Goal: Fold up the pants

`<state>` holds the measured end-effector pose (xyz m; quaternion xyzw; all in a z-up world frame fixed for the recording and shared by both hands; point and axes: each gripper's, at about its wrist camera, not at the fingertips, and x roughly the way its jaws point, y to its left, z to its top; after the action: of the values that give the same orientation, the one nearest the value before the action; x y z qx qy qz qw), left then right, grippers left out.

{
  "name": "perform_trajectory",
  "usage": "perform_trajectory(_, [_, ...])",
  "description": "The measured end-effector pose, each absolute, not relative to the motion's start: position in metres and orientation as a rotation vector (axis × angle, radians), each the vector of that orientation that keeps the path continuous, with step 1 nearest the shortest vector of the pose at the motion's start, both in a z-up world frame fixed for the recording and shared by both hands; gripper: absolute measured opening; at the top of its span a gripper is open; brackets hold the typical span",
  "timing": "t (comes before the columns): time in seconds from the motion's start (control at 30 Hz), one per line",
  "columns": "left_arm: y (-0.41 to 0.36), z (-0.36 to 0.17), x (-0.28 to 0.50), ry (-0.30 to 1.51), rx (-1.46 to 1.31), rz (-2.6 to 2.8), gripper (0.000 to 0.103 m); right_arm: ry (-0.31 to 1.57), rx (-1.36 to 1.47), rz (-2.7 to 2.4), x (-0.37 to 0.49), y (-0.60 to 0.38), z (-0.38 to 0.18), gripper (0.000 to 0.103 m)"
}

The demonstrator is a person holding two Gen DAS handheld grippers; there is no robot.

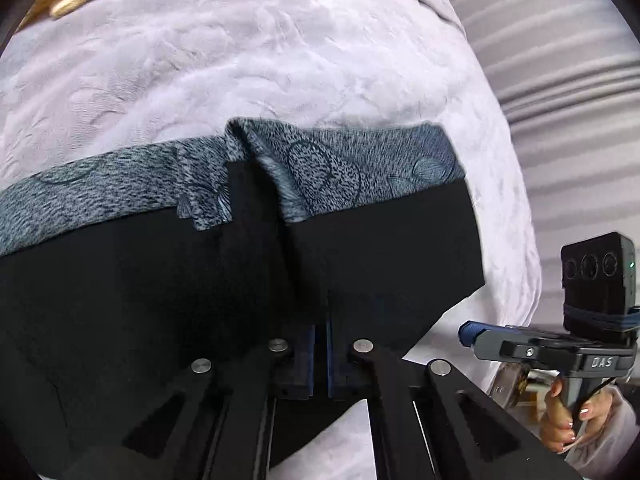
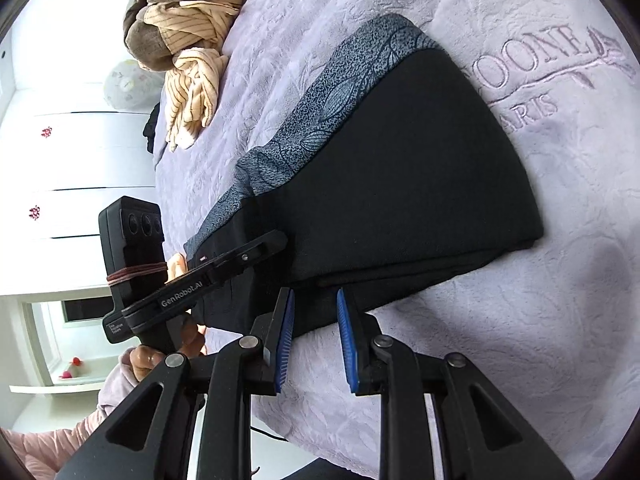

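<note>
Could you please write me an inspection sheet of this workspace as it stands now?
Surface: a bed under a pale lilac blanket with embossed lettering.
Job's things: black pants with a blue patterned band along one edge, lying partly folded on the blanket.
Clutter: a beige striped garment bundled near the far edge of the bed.
Grippers: left gripper shut on the pants; right gripper open, held just short of the near edge of the pants.
Cables: a thin dark cable below the right gripper.
Surroundings: white drawers beside the bed; a ribbed grey wall behind it.
</note>
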<state>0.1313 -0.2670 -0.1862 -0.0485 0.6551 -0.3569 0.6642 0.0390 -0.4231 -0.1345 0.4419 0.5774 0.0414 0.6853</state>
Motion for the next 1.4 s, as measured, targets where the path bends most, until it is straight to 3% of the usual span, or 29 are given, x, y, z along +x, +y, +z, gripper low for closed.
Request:
perform_trajectory(0.17, [-0.246, -0.176, 0.112, 1.444, -0.146, -0.782, 0.004, 1.278, 0.841, 0.065, 0.058, -0.451, -0.106, 0.026])
perform_trajectory(0.23, [-0.242, -0.183, 0.107, 1.461, -0.147, -0.775, 0.004, 1.299, 0.762, 0.013, 0.075, -0.472, -0.105, 0.051])
perform_trajectory(0.27, [-0.242, -0.187, 0.105, 1.468, -0.147, -0.768, 0.004, 1.293, 0.74, 0.002, 0.083, -0.482, -0.107, 0.07])
perform_trajectory(0.43, [-0.249, -0.193, 0.108, 1.468, -0.172, -0.741, 0.004, 1.342, 0.725, 0.035, 0.121, -0.51, -0.15, 0.068])
perform_trajectory(0.5, [-0.251, -0.192, 0.109, 1.467, -0.169, -0.741, 0.004, 1.396, 0.802, 0.034, 0.13, -0.514, -0.178, 0.038])
perform_trajectory(0.67, [-0.258, -0.19, 0.109, 1.45, -0.077, -0.739, 0.004, 1.418, 0.701, 0.025, 0.139, -0.494, -0.174, 0.038])
perform_trajectory(0.73, [-0.262, -0.194, 0.108, 1.452, -0.055, -0.724, 0.005, 1.471, 0.569, -0.025, 0.144, -0.486, -0.182, 0.046])
perform_trajectory(0.77, [-0.264, -0.195, 0.109, 1.458, -0.045, -0.71, 0.005, 1.497, 0.535, -0.048, 0.148, -0.481, -0.189, 0.061])
perform_trajectory(0.8, [-0.267, -0.195, 0.109, 1.463, -0.033, -0.695, 0.005, 1.503, 0.532, -0.06, 0.15, -0.478, -0.19, 0.066])
perform_trajectory(0.9, [-0.273, -0.188, 0.108, 1.469, -0.004, -0.658, 0.005, 1.451, 0.476, -0.086, 0.147, -0.463, -0.166, 0.067])
perform_trajectory(0.93, [-0.274, -0.183, 0.107, 1.456, 0.014, -0.642, 0.01, 1.424, 0.424, -0.112, 0.143, -0.456, -0.152, 0.067])
perform_trajectory(0.97, [-0.276, -0.181, 0.106, 1.441, 0.032, -0.624, 0.028, 1.398, 0.383, -0.128, 0.139, -0.45, -0.141, 0.067])
perform_trajectory(1.0, [-0.278, -0.177, 0.103, 1.421, 0.064, -0.589, 0.054, 1.361, 0.354, -0.137, 0.134, -0.442, -0.126, 0.067])
perform_trajectory(1.07, [-0.274, -0.168, 0.099, 1.371, 0.083, -0.552, 0.068, 1.303, 0.392, -0.09, 0.127, -0.429, -0.107, 0.066])
perform_trajectory(1.23, [-0.247, -0.168, 0.099, 1.384, 0.059, -0.454, 0.068, 1.33, 0.453, 0.12, 0.145, -0.365, -0.118, 0.06])
perform_trajectory(1.4, [-0.205, -0.17, 0.095, 1.392, 0.066, -0.325, 0.068, 1.444, 0.533, 0.156, 0.174, -0.306, -0.184, 0.058])
